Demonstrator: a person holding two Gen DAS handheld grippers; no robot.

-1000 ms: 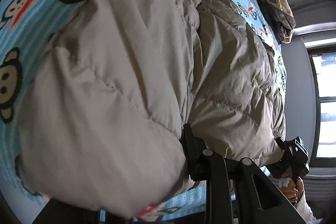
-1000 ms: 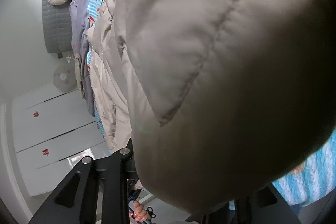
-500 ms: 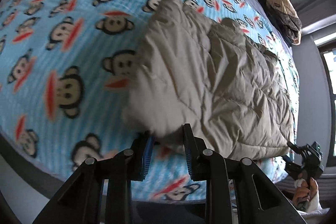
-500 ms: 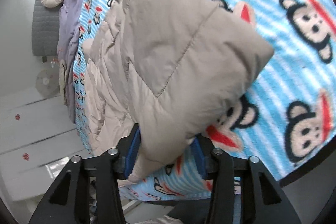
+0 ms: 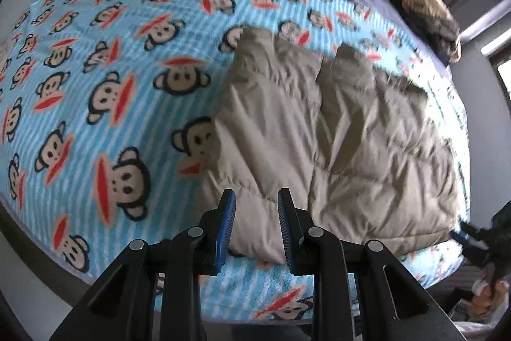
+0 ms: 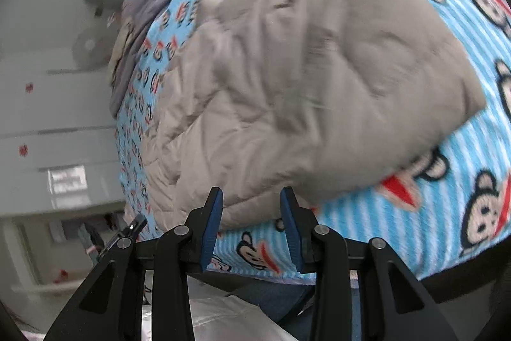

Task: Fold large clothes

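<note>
The beige puffer jacket [image 5: 338, 149] lies folded on the monkey-print blanket [image 5: 105, 79], toward the bed's 3 o'clock side in the left wrist view. The left gripper [image 5: 256, 229] stands released, its 2 blue pads [image 5: 226, 229] spread wide and holding nothing, the jacket's near hem just past the tips. The right gripper [image 6: 251, 222] is likewise wide open and empty over the jacket's hem at 6 o'clock, though blur makes contact hard to judge.

Both tools [image 5: 256, 206] [image 6: 251, 203] released jacket [image 5: 335, 143]; apparently pulled back.

Both wrist views close above bed edge [image 5: 48, 248], sharing jacket [image 5: 335, 149].
</note>
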